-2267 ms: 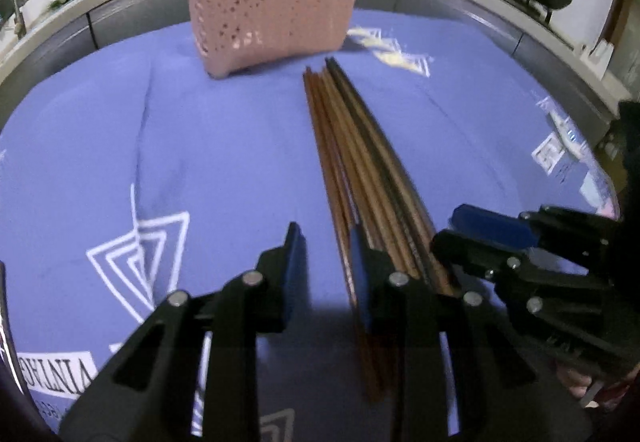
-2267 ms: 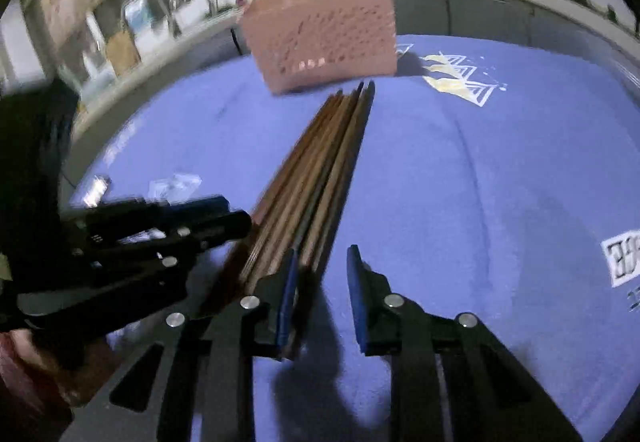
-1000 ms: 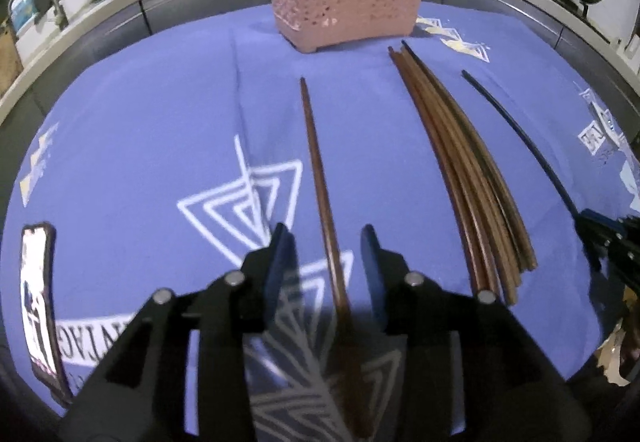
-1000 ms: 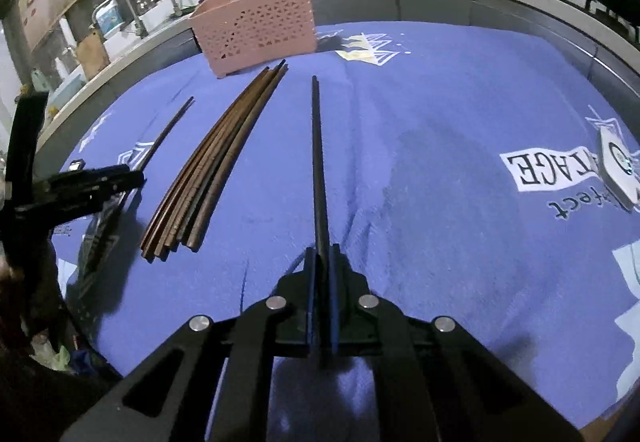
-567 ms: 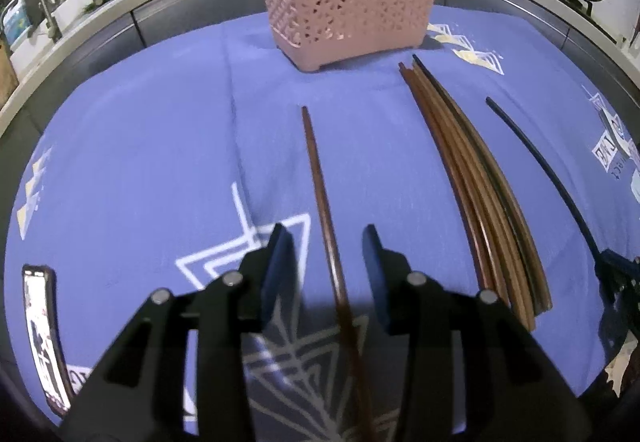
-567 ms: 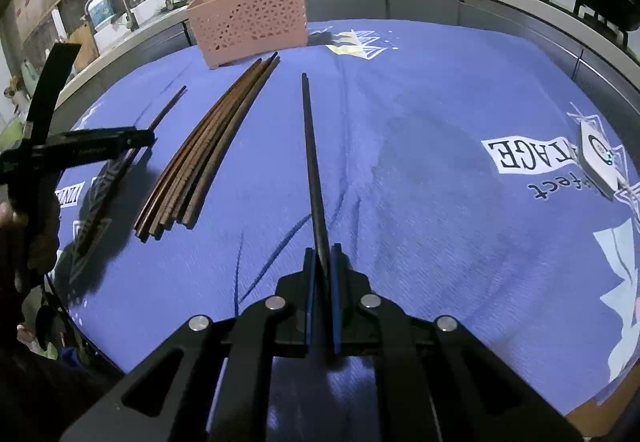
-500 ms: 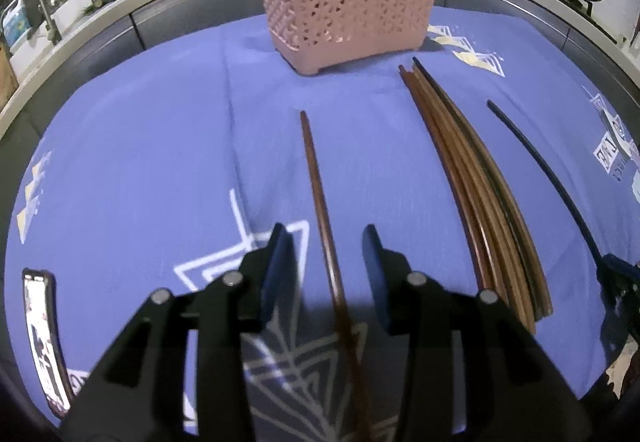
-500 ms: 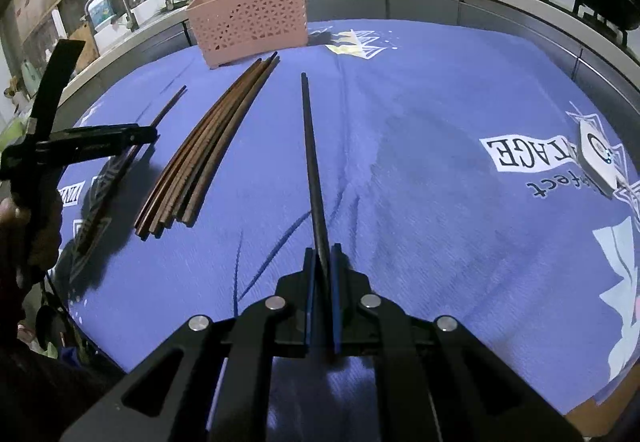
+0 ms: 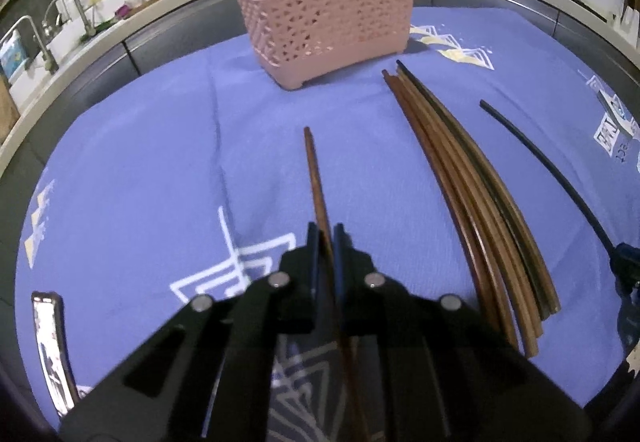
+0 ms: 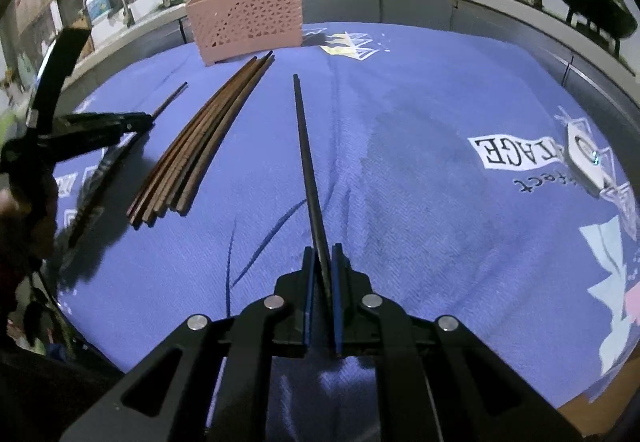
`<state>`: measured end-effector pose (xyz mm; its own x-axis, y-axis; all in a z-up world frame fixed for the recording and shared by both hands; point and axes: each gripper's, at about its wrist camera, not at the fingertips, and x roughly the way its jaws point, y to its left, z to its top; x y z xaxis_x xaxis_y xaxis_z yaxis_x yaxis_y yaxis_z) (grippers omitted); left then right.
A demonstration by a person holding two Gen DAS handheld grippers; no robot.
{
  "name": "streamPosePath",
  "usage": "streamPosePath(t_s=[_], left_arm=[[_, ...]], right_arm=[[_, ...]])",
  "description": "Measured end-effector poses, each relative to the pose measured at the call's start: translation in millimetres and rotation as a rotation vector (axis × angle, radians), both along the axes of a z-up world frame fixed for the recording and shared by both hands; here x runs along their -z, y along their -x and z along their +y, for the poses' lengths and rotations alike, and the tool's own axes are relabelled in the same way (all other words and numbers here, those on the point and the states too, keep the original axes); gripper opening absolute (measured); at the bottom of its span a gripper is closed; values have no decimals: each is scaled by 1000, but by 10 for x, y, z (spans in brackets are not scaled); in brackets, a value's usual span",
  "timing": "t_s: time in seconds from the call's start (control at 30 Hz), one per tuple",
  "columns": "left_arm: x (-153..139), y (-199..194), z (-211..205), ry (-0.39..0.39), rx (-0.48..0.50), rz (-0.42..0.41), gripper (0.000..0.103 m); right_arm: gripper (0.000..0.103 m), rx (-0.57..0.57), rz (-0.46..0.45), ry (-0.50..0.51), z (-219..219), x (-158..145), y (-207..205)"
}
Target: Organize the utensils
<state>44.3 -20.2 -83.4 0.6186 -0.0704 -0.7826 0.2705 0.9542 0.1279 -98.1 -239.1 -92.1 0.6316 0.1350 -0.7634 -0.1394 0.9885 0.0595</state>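
My left gripper [image 9: 326,232] is shut on a brown chopstick [image 9: 314,169] that points toward the pink perforated utensil basket [image 9: 328,13]. My right gripper [image 10: 321,254] is shut on a black chopstick [image 10: 304,137], held above the blue cloth. A bundle of several brown and dark chopsticks [image 9: 464,177] lies on the cloth between the two grippers; it also shows in the right wrist view [image 10: 204,137]. The basket [image 10: 248,17] stands at the far edge and holds a few chopsticks upright. The black chopstick [image 9: 540,161] and the left gripper [image 10: 148,119] show in each other's views.
A blue printed cloth [image 9: 140,169] covers the table. A phone [image 9: 50,342] lies at its near left edge. A white tag [image 10: 584,153] lies on the cloth at right. A counter with a sink tap [image 9: 44,29] and woks [image 10: 592,5] runs behind.
My left gripper has closed its fingers on the brown chopstick that lay between them. My right gripper still holds the black chopstick, about where it was.
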Motion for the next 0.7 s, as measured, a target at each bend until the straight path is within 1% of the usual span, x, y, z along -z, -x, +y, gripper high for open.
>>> streamPosePath(t_s=[0.1, 0.2, 0.3, 0.4, 0.47, 0.53, 0.57, 0.6, 0.63, 0.7], left_arm=[[3, 40, 38, 12, -10, 3, 7], [5, 98, 76, 21, -15, 5, 7], [18, 169, 91, 24, -14, 6, 7], [22, 215, 117, 29, -16, 4, 8], [19, 220, 140, 24, -30, 2, 17], [21, 205, 185, 28, -44, -4, 32], [23, 194, 213, 39, -48, -1, 36], [25, 179, 252, 57, -55, 6, 39], [27, 158, 294, 73, -67, 14, 44], [27, 139, 329, 83, -72, 20, 47]], right_arm=[[9, 5, -7, 55, 39, -1, 42], [9, 14, -9, 78, 37, 2, 85], [9, 28, -3, 65, -2, 10, 120], [9, 28, 13, 29, -37, 3, 120], [9, 22, 33, -28, -95, -18, 86], [10, 25, 54, -91, -160, -17, 18], [10, 21, 77, -128, -196, -6, -47], [11, 13, 89, -158, -230, -8, -96], [11, -1, 107, -178, -244, -17, -174], [12, -33, 126, -176, -227, -41, -321]])
